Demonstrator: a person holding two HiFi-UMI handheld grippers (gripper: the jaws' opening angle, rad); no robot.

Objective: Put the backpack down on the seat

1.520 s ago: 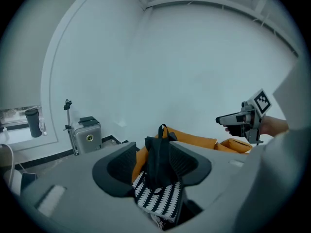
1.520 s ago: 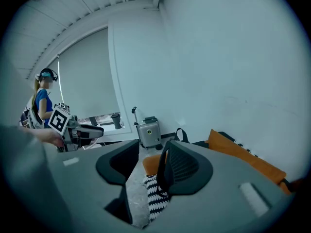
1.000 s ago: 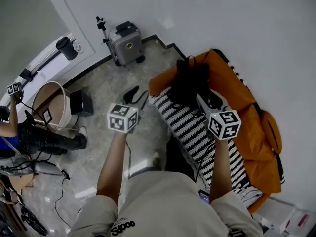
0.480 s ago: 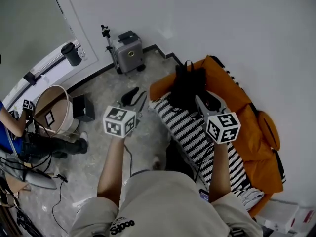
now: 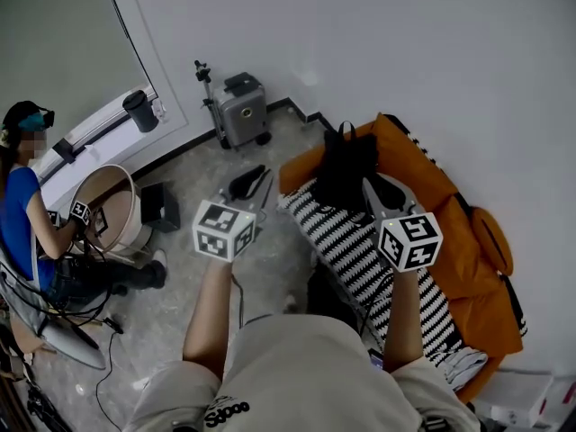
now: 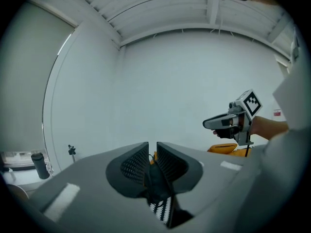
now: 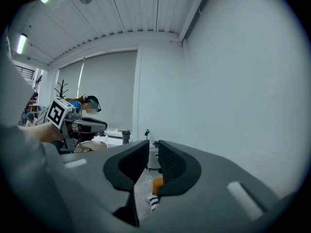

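My right gripper (image 5: pixel 376 187) is covering the upright black backpack (image 5: pixel 345 160)'s base at the orange seat (image 5: pixel 468 241)'s far end. It and my left gripper (image 5: pixel 256 180) are closing empty, jaws slightly apart.

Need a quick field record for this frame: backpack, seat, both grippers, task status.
backpack: black, sitting on the seat, held by neither gripper
seat: orange, with a black-and-white striped cover along it
left gripper: over the floor; jaws have just been closing, narrow gap left, nothing between them
right gripper: over the striped cover; jaws have just been closing, narrow gap left, nothing between them
task status: backpack appears set down and released
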